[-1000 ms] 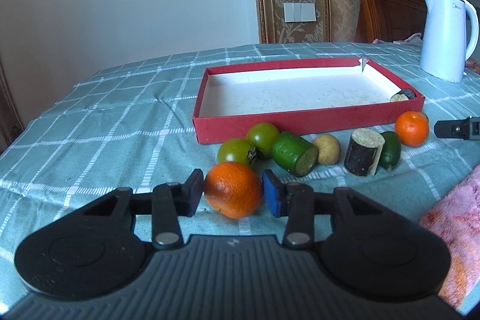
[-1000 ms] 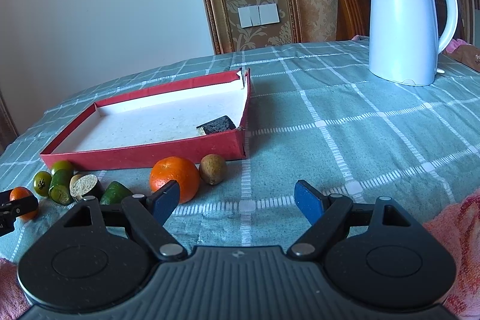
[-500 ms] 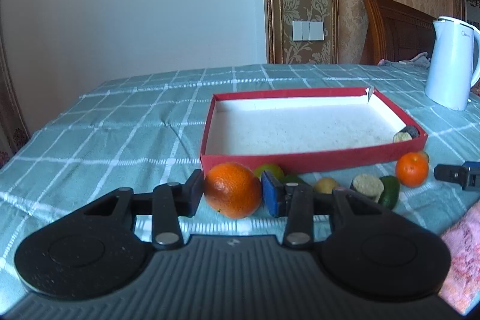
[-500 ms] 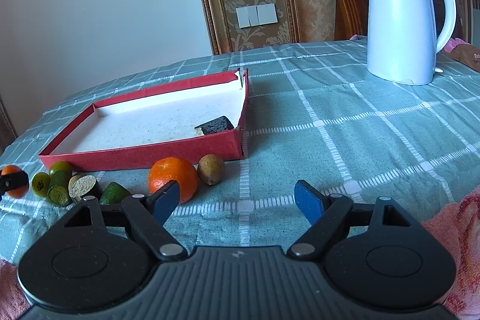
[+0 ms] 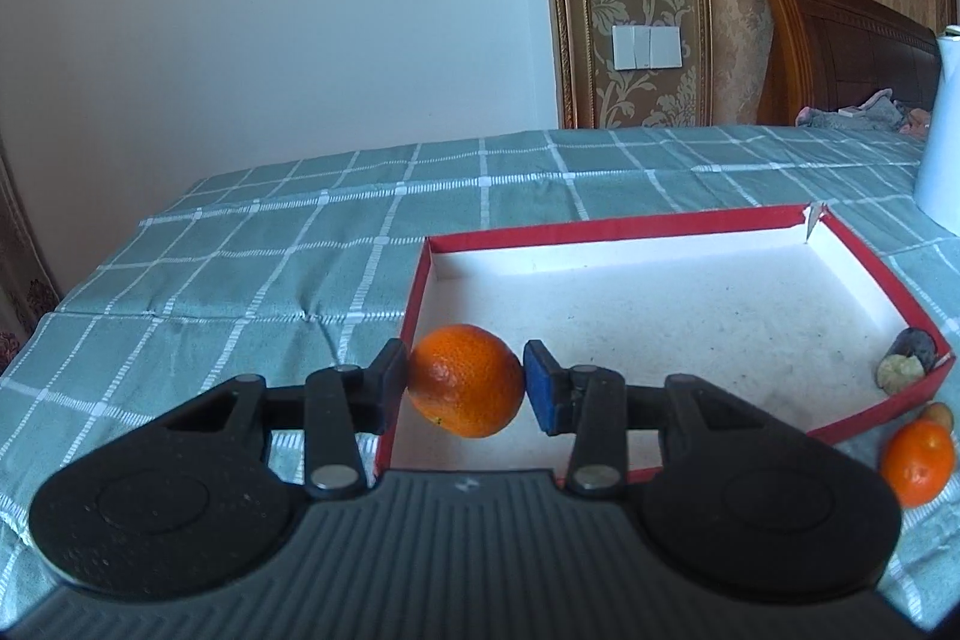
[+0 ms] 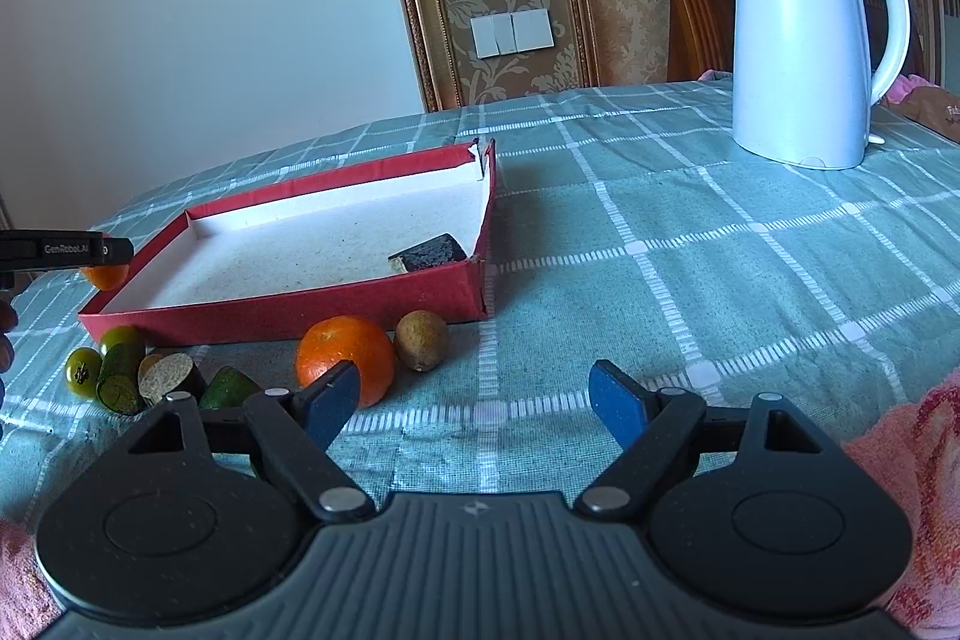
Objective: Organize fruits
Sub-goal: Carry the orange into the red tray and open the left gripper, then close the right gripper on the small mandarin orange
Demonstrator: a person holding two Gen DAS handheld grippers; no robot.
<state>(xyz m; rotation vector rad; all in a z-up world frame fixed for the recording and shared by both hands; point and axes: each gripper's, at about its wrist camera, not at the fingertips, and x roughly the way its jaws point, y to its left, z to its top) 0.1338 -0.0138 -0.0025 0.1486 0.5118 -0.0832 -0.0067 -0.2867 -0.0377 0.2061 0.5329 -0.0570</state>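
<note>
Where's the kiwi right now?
In the right wrist view, the kiwi sits on the tablecloth just right of the loose orange, in front of the red tray's near corner.

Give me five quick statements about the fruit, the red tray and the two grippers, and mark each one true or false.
1. The left gripper is shut on a round orange. True.
2. The right gripper holds a brown kiwi. False: its jaws are open and empty; the brown kiwi lies on the checked tablecloth.
3. The shallow red cardboard tray is empty. False: one dark cut piece lies in a corner.
4. A second orange sits on the cloth outside the tray. True.
5. The white electric kettle stands inside the tray. False: it stands on the cloth beyond it.
</note>
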